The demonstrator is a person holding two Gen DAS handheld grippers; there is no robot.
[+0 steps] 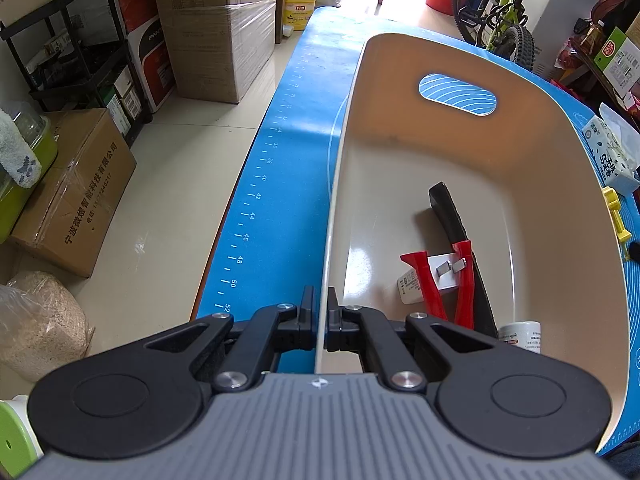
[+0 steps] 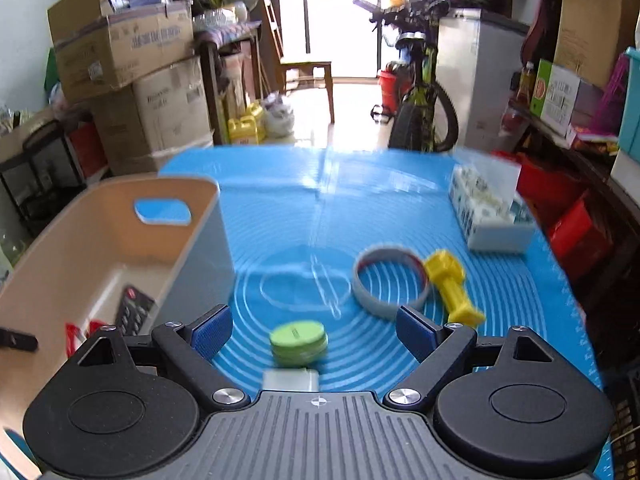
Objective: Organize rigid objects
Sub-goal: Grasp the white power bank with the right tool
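A beige bin (image 1: 400, 60) stands on the blue mat (image 1: 296, 128). My left gripper (image 1: 320, 312) is shut on the bin's near-left rim. Inside the bin lie a black remote (image 1: 452, 216), red-handled pliers (image 1: 436, 280), a white plug adapter (image 1: 440, 276) and a small white bottle (image 1: 520, 334). My right gripper (image 2: 316, 330) is open above the mat, its fingers on either side of a green round container (image 2: 298, 342). A white object (image 2: 290, 380) lies just below the container. A grey ring (image 2: 390, 280) and a yellow dumbbell (image 2: 452, 284) lie to the right. The bin (image 2: 80, 216) is at left.
A tissue pack (image 2: 488, 212) sits at the mat's far right. Cardboard boxes (image 1: 216, 28), a black shelf (image 1: 72, 48) and a bicycle (image 2: 420, 92) stand on the floor around the table. The mat's left edge (image 1: 240, 220) drops to the floor.
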